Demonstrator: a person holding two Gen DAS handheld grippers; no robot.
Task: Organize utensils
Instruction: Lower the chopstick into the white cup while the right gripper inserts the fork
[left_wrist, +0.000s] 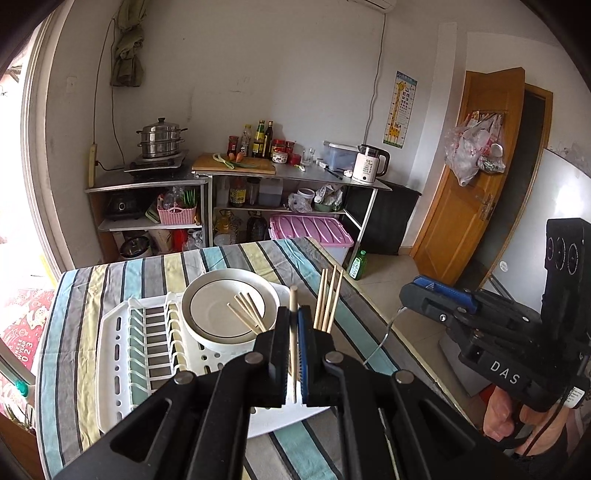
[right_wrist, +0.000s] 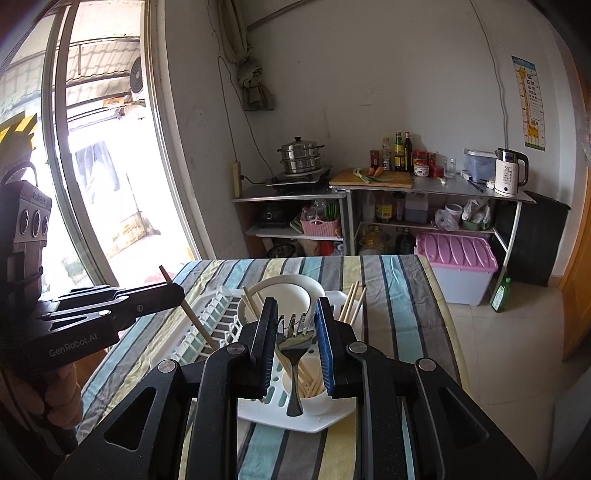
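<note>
My left gripper (left_wrist: 294, 314) is shut on a single wooden chopstick (left_wrist: 293, 306), held over the white dish rack (left_wrist: 122, 347); it also shows in the right wrist view (right_wrist: 177, 291) with the chopstick (right_wrist: 197, 323) slanting down. My right gripper (right_wrist: 295, 314) is shut on a metal fork (right_wrist: 293, 347), tines up, above a white utensil cup (right_wrist: 314, 400) holding several chopsticks (right_wrist: 308, 384). In the left wrist view the right gripper (left_wrist: 410, 295) is off the table's right side. A white plate (left_wrist: 229, 306) sits in the rack with several chopsticks (left_wrist: 247, 310) standing before it.
The rack sits on a striped tablecloth (left_wrist: 74, 295). Behind are metal shelves with a steamer pot (left_wrist: 160, 138), bottles (left_wrist: 260, 138), a kettle (left_wrist: 369, 164) and a pink-lidded bin (left_wrist: 310, 229). A wooden door (left_wrist: 476, 173) is at right, a window (right_wrist: 99, 147) at left.
</note>
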